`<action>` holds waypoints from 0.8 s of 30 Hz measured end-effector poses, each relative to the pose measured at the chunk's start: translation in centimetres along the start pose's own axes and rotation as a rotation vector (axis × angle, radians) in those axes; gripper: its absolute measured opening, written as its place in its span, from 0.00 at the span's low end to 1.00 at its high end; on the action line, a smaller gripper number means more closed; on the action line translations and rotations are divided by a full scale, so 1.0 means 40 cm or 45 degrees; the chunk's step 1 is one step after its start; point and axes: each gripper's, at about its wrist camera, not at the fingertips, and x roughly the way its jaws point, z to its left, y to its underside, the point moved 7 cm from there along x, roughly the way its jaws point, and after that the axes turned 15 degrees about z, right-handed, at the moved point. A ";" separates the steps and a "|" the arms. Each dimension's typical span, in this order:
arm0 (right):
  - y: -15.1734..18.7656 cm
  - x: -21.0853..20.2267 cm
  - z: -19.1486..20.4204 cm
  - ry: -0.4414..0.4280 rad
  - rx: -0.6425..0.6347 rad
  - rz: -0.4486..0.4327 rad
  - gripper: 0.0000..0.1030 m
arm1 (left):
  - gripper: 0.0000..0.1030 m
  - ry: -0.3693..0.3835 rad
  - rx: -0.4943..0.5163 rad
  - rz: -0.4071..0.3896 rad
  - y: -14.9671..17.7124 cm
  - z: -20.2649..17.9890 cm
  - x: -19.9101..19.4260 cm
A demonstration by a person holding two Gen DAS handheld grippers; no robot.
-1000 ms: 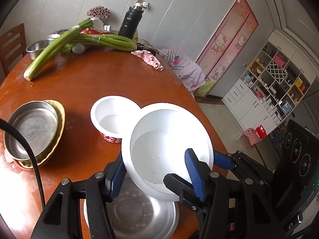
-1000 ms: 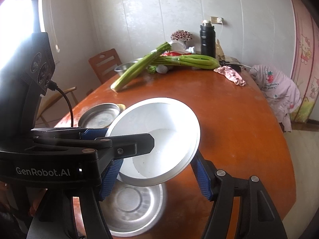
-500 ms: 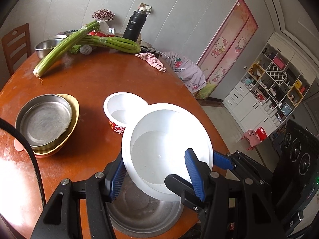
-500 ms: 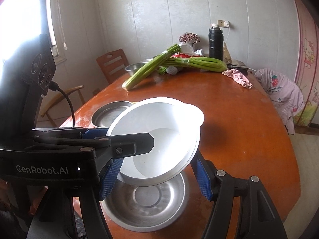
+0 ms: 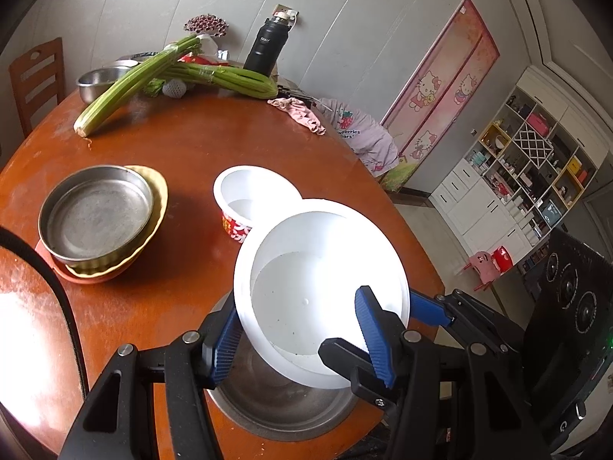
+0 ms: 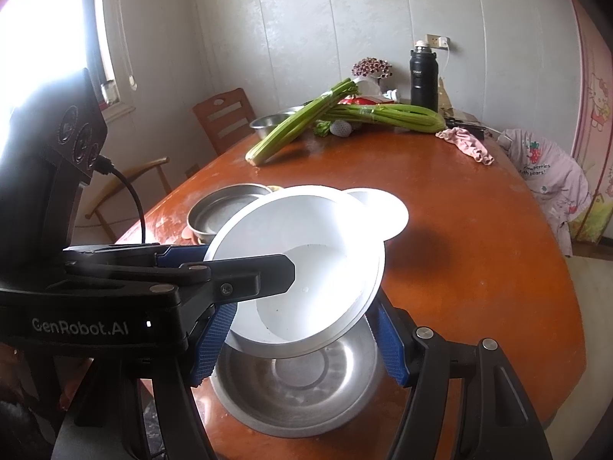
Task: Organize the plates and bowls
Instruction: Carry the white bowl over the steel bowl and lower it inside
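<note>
White round plastic bowl (image 5: 322,291) | gripped tilted by left gripper (image 5: 302,337) and right gripper (image 6: 302,341) fingers | above steel basin (image 6: 299,391) on table (image 6: 479,268)

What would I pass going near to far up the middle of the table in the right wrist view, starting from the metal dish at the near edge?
Steel dish → large white bowl, held tilted above it → small white bowl → celery → black flask.

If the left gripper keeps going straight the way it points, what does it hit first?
Probably the small white bowl, which sits just beyond the big white bowl the left gripper holds; depth is hard to judge through the fisheye.
</note>
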 end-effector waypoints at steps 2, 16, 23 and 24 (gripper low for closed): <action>0.006 0.006 0.007 -0.001 -0.003 0.012 0.68 | 0.55 0.000 -0.009 0.010 0.007 0.007 0.006; 0.046 0.037 0.017 -0.015 0.002 0.065 0.68 | 0.55 0.015 -0.031 0.058 0.035 0.029 0.036; 0.067 0.059 0.010 -0.046 0.009 0.102 0.68 | 0.55 0.010 -0.036 0.091 0.056 0.040 0.061; 0.070 0.063 0.008 -0.050 0.013 0.109 0.68 | 0.55 0.007 -0.037 0.097 0.058 0.040 0.067</action>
